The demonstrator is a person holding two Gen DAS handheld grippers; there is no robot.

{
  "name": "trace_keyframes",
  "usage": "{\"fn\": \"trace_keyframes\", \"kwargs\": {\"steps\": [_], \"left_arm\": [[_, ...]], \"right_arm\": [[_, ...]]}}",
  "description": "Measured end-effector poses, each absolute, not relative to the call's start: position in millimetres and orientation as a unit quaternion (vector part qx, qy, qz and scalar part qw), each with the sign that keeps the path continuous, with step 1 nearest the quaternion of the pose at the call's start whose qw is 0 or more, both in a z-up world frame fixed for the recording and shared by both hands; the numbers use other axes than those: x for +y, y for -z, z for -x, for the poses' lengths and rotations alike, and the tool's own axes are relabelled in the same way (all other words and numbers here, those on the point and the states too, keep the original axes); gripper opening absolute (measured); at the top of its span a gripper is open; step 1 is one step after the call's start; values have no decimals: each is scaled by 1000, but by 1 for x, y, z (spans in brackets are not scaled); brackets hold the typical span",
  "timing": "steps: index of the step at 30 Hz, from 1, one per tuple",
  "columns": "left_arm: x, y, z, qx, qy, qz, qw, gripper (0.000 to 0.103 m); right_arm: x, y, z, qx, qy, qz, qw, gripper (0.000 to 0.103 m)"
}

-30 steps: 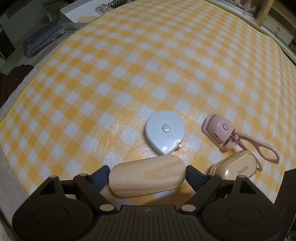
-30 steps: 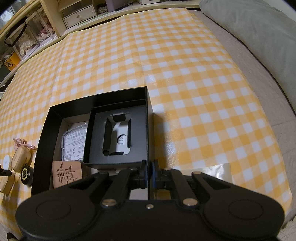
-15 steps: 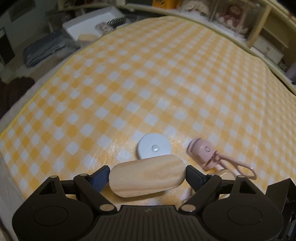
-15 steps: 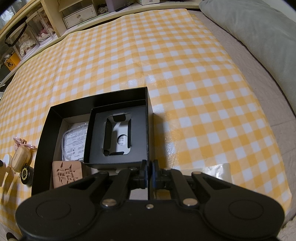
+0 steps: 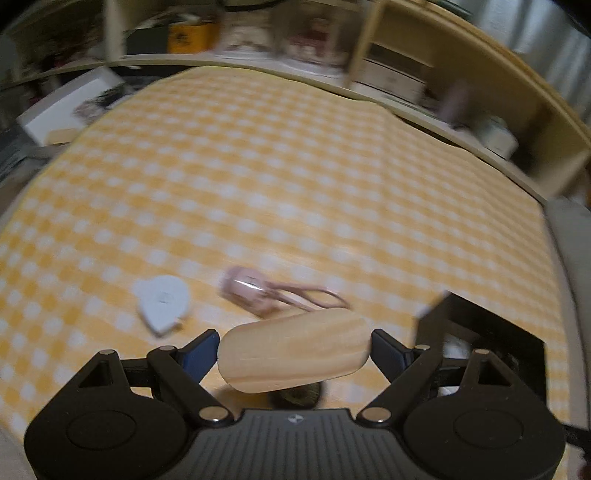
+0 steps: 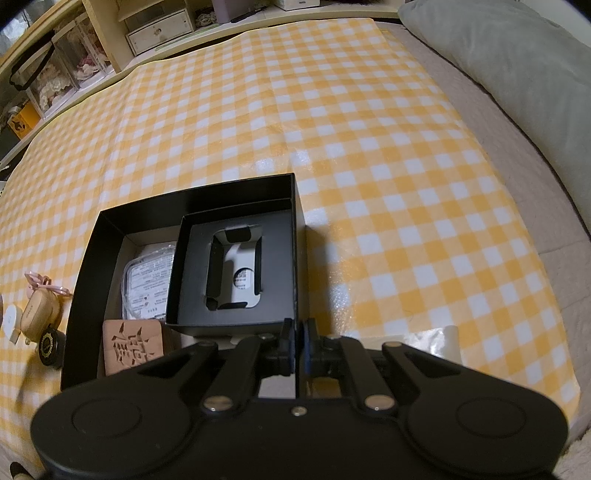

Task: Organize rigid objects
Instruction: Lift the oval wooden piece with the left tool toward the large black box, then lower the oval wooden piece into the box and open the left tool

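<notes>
My left gripper [image 5: 293, 349] is shut on an oblong pale wooden block [image 5: 293, 350], held above the yellow checked cloth. Below it lie a white tape measure [image 5: 162, 301], a pink eyelash curler [image 5: 258, 290] and a dark round tin [image 5: 299, 395]; the view is blurred. The black box's corner [image 5: 480, 332] shows at right. My right gripper [image 6: 297, 345] is shut on the right wall of the black box [image 6: 88, 273]. Inside the box are a black insert tray [image 6: 192, 273], a plastic packet [image 6: 147, 284] and a carved wooden square [image 6: 133, 347].
Left of the box in the right wrist view lie a beige case [image 6: 38, 314], the round tin [image 6: 48, 347], the tape measure [image 6: 13, 321] and the curler [image 6: 37, 282]. Shelves with drawers [image 6: 159, 29] line the far edge. A grey cushion [image 6: 509, 66] lies at right.
My left gripper has lifted and swung right with the wooden block; the box corner has come into its view. The right gripper and box have not moved.
</notes>
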State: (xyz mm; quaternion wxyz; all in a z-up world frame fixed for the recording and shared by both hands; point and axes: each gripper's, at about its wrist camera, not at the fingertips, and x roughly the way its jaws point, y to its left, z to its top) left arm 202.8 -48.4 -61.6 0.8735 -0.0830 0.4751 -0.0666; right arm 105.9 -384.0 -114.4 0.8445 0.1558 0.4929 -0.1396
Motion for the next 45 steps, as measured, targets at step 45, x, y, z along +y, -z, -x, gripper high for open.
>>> {"fn": "trace_keyframes", "kwargs": {"steps": [45], "left_arm": [[-237, 111, -120, 464, 352, -18, 812, 88]], "right_arm": [[-397, 105, -114, 473, 143, -179, 851, 5]]}}
